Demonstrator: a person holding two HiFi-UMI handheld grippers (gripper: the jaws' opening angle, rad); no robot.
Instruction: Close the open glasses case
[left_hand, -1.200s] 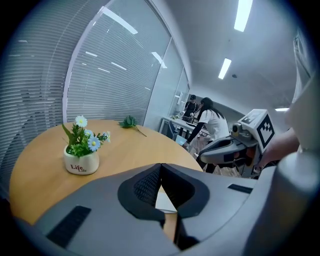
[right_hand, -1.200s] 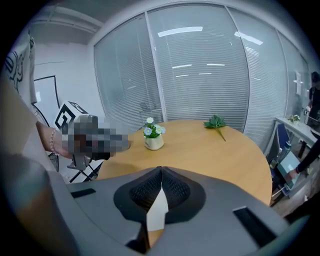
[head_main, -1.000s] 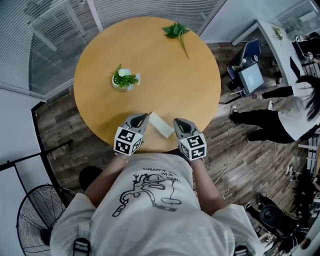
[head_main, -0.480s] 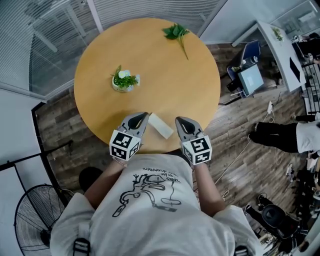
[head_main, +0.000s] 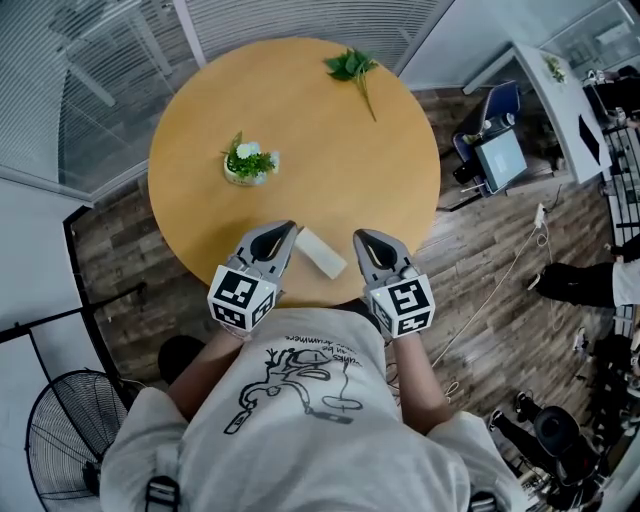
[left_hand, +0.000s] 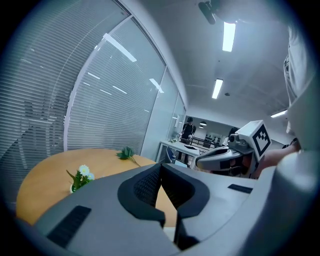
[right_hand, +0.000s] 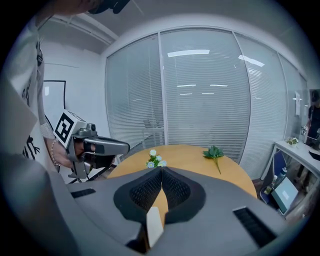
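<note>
Nearest, the person's white T-shirt with a black line drawing fills the bottom of the head view, with both forearms bent forward from it and kept close to the body. The left claw is held low over the near edge of the round pale-wood counter. Its marker cube is toward the body and its tips point away and a little inward. In its own view the two black ribbed pads press together at the tips, clenched on nothing. The right claw mirrors that pose on the other side, also turned slightly inward, and its pads likewise meet at the tips with nothing gripped. Between the two claws lies the white oblong glasses case, flat on the counter near its front edge and set on a diagonal. One end is just beside the left claw's tips; contact cannot be judged. In the right gripper view it shows only as a white sliver below the closed pads, and whether its lid is up or down cannot be made out. Farther out, ahead and to the left of the left claw, stands a small pot of white flowers and green leaves. At the counter's far edge, well ahead of the right claw, a green leafy sprig lies flat. Beyond it runs a glass wall with horizontal blinds.
</note>
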